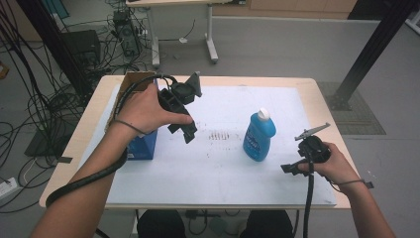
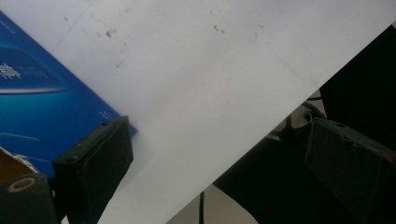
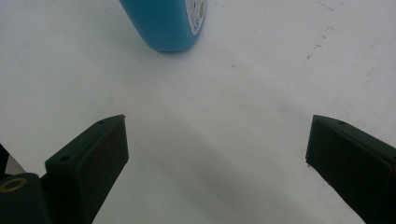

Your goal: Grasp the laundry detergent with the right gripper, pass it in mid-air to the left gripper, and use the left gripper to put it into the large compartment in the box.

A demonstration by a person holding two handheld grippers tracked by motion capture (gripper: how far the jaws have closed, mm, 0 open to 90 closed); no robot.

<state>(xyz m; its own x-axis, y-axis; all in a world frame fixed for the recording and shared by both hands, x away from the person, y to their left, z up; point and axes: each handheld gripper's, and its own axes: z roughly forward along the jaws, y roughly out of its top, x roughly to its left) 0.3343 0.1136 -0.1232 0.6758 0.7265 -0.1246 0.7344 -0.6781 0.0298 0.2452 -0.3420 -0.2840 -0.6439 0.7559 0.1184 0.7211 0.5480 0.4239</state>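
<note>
Blue liquid fills the detergent bottle [image 1: 259, 136], which stands upright with a white cap near the middle of the counter [image 1: 218, 168], on the white sheet that covers it. The right gripper [image 1: 292, 167] is held low at the near right of the counter, to the right of the bottle and apart from it. In the right gripper view its two black jaws are seen spread wide, with nothing but bare white sheet between them; the rounded base of the bottle [image 3: 164, 23] is seen farther off, beyond the jaw tips, untouched.

The left gripper [image 1: 184, 128] is held above the counter at the far left, gripped by the left hand [image 1: 146, 110], just right of a blue box [image 1: 143, 144] with an open cardboard flap. In the left gripper view its jaws are likewise seen wide apart and nothing is clamped between them: the white sheet is seen in the gap, a corner of the blue box [image 2: 42, 107] lies behind the jaw at the left of that view, and the near edge of the counter runs across at a slant.
</note>
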